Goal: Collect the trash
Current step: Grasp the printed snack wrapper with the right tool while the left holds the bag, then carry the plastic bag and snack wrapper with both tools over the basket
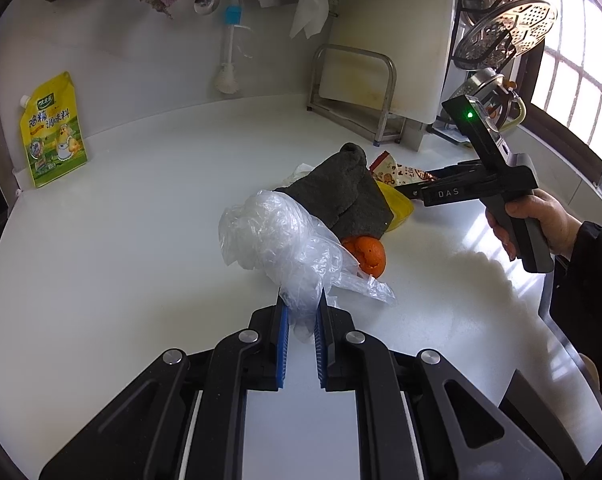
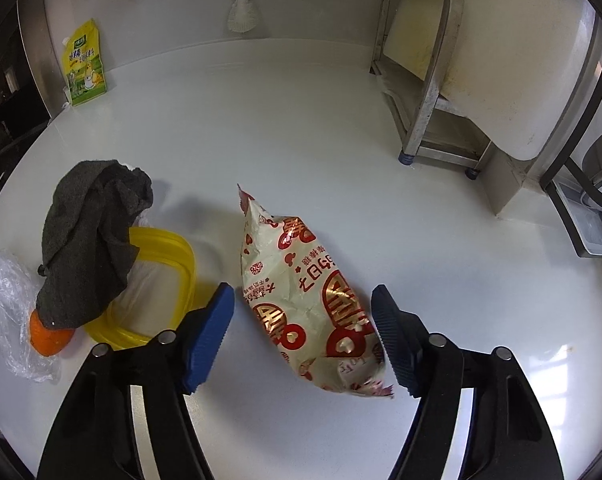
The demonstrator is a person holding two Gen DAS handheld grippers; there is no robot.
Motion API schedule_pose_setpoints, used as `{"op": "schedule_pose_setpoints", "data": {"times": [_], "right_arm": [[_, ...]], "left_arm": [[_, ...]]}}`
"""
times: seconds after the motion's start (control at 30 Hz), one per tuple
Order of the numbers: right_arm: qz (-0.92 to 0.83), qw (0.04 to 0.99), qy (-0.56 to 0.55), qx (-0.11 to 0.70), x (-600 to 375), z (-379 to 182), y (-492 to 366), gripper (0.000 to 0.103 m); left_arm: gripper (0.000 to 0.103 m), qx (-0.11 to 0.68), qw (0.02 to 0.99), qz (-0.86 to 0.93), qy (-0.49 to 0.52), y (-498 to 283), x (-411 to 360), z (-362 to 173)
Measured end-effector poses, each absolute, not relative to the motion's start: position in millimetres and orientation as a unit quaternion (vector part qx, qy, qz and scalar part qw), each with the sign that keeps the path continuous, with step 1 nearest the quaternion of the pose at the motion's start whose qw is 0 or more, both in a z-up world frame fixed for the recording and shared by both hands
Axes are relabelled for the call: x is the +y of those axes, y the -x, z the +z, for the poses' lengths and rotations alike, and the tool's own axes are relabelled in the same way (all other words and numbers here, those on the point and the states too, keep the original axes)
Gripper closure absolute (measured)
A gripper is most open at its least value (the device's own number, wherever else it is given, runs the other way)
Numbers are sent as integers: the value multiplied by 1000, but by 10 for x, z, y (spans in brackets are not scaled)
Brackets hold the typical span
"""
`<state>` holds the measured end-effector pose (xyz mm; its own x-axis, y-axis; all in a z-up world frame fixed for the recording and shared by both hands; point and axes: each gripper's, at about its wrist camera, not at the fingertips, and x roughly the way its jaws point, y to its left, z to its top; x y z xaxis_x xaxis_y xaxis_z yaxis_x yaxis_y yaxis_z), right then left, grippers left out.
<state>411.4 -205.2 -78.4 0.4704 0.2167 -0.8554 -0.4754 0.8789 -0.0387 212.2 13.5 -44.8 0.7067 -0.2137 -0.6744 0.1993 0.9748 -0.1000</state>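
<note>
White counter (image 2: 301,128) lies open beyond wrapper (image 2: 301,292).

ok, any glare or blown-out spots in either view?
Left wrist view: window overexposed, bright glare patch on the counter, hard shadow beside it. Right wrist view: even light, small reflection low right on the counter; the snack wrapper stays readable.

Both wrist cams angle down, close; share grey cloth (image 1: 341,196) (image 2: 89,248).
</note>
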Motion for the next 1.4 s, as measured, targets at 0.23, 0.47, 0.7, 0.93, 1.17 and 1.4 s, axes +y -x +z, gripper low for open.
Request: {"op": "schedule_pose_setpoints", "data": {"times": [0.23,0.47,0.7,0.93,1.17,1.4], "right_arm": [[197,848,126,476,-2050,-763,-3939,70],[129,872,73,467,-2291,-670,-3502,71],[86,887,26,454,-2436,-475,-2743,71],[74,896,-12,438,-2334,-372,-1793,71],[67,907,-41,413,-2109,-330,-897,71],[58,919,-93,378,-1991,-343,-46,71]], "left_arm": [[92,366,925,-105,14,-2083,171,-443],[92,362,926,-100,14,-1943,215,-382],[92,336,937,-96,0,-1594,235,-186],[92,335,937,-99,0,-1124,269,-138],[92,339,935,-102,8,-653,290,-185],[92,344,931,-122,21,-236,235,-227]]}}
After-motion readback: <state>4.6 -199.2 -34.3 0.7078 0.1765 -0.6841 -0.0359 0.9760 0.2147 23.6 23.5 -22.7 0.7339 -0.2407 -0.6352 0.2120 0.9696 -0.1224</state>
